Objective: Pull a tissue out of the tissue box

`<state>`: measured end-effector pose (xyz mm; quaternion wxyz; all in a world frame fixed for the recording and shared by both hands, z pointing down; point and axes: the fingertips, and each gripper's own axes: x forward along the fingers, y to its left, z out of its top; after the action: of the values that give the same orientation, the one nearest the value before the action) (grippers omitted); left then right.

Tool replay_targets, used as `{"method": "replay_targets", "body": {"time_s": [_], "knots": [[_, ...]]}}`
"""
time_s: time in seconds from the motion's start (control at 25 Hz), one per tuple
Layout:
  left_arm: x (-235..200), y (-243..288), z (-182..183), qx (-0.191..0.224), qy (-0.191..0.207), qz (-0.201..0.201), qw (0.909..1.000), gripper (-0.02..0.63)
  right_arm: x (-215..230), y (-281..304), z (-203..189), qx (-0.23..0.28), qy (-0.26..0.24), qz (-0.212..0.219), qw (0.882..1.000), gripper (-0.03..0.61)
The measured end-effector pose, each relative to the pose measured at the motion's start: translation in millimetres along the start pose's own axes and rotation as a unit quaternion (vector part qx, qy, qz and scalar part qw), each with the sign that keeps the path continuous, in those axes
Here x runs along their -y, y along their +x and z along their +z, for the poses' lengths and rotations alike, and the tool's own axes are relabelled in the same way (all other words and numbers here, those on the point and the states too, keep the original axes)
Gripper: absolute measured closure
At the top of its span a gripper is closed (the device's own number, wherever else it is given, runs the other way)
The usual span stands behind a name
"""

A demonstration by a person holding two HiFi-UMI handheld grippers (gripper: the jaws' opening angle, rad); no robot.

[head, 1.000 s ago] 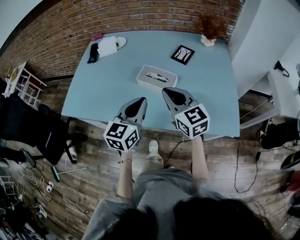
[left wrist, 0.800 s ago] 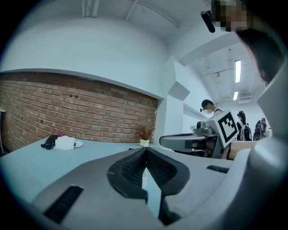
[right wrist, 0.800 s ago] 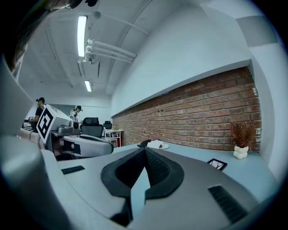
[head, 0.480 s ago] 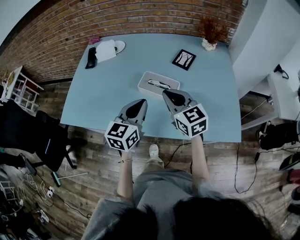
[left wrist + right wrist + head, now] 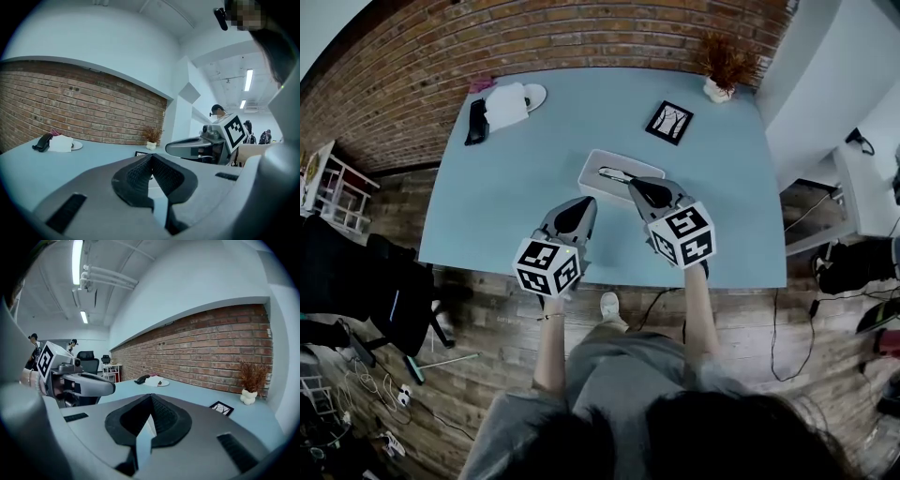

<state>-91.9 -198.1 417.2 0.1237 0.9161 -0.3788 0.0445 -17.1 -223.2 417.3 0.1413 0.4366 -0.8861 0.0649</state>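
The tissue box point(image 5: 609, 174) is a flat white box with a dark slot on top, lying mid-table in the head view. My right gripper point(image 5: 639, 184) is shut and empty, its tip over the box's near right edge. Left of it, my left gripper point(image 5: 582, 202) hangs just short of the box's near left corner, also shut with nothing between its jaws. The left gripper view shows the jaws point(image 5: 151, 157) closed and the right gripper point(image 5: 197, 145) alongside. Closed jaws point(image 5: 151, 396) fill the right gripper view, which hides the box.
The pale blue table point(image 5: 487, 206) carries a small framed picture point(image 5: 669, 122), a dried plant in a white vase point(image 5: 719, 86), a plate with a folded white cloth point(image 5: 508, 103) and a black object point(image 5: 475, 122). A brick wall runs behind it.
Both grippers have moved forward over the table towards the tissue box; the right tip now reaches the box's near edge. Both stayed shut.
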Motion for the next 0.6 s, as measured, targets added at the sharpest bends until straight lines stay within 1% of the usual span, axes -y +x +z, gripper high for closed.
{"method": "replay_targets", "body": {"time_s": [0.24,0.36,0.48,0.6], "knots": [[-19.2,14.8,-7.7,-0.018,0.001,-0.022,0.9996,0.611,17.8,21.0,-9.2,-0.031,-0.004,-0.028,0.999,0.58],[-27.7,25.2,-13.1,-0.025,-0.002,-0.027,0.9993,0.611,24.8,28.3,-16.0,-0.046,-0.014,-0.036,0.998,0.58],[-31.6,37.3,-21.5,-0.036,-0.01,-0.03,0.9988,0.611,31.2,34.9,-24.9,-0.067,-0.024,-0.031,0.997,0.578],[-34.2,47.4,-28.4,-0.042,-0.024,-0.026,0.9985,0.611,33.5,43.0,-33.4,-0.094,-0.035,-0.012,0.995,0.578]]}}
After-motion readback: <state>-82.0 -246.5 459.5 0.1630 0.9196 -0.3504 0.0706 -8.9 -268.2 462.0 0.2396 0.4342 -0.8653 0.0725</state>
